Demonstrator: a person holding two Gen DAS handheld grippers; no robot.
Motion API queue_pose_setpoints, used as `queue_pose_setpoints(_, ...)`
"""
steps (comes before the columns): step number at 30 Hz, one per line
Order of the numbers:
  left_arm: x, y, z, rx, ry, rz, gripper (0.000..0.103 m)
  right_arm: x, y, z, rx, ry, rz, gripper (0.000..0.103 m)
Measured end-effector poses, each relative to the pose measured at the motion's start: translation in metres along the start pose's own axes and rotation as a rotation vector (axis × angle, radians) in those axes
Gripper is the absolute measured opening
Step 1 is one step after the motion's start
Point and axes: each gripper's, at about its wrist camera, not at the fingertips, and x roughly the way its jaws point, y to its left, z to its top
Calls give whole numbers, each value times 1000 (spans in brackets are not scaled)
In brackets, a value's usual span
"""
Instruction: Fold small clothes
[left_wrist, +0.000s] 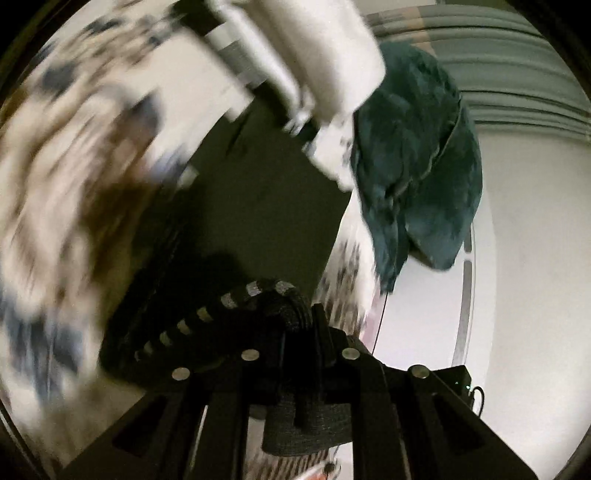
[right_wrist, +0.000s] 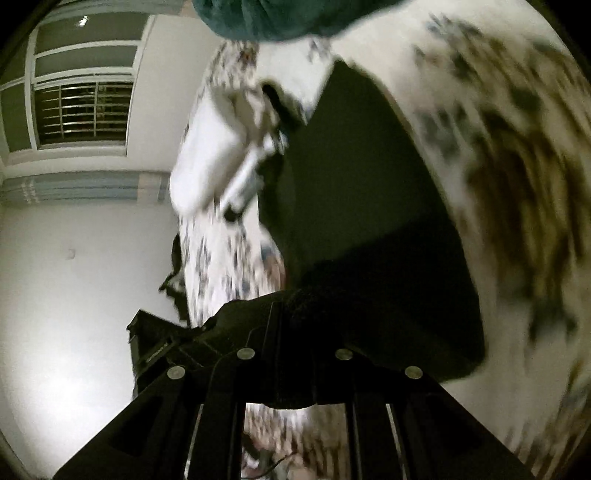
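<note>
Left gripper (left_wrist: 295, 306): jaws nearly closed, pinching the black garment (left_wrist: 258, 184). Right gripper (right_wrist: 295, 314): jaws likewise narrow, gripping the same garment, which hangs stretched between both. Teal cloth (left_wrist: 417, 155) lies at 1 o'clock on the patterned bedsheet (left_wrist: 55, 166).

A bed is seen, covered by a patterned sheet (left_wrist: 74, 184) of white printed with dark, blue and brown blotches; the print is smeared by blur. A dark garment (left_wrist: 266, 192) is spread across the middle of the sheet, and whether all of it rests flat cannot be told. A teal garment (left_wrist: 417, 155) is found crumpled in a heap beyond the far end of the dark garment, near the sheet's edge. To either side of the dark garment, only bare patterned sheet is shown.
</note>
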Motion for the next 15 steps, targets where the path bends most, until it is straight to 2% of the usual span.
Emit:
queue_pose_setpoints(5,53,-18,81,37,-32,35,10,28,17,112,-24,-87,-69,12)
queue_pose_setpoints(8,87,-18,120,47,11,77,15,55,13,169,31,-105,-105,12)
queue_pose_setpoints(9,96,-15,129,33,32,84,18,62,6,177,51,-97,-102,16)
queue_pose_setpoints(10,99,-12,136,24,42,82,26,68,2,186,72,-84,-105,21)
queue_pose_setpoints(11,96,-11,138,26,36,68,42,74,-1,194,87,-62,-111,28)
queue_pose_setpoints(12,89,-12,138,50,15,54,55,75,-3,196,83,-61,-111,49)
queue_pose_setpoints(13,82,-12,135,70,1,51,80,70,-4,194,65,-83,-112,64)
queue_pose_setpoints(15,63,-12,126,101,-33,40,82,59,-3,185,16,-91,-130,69)
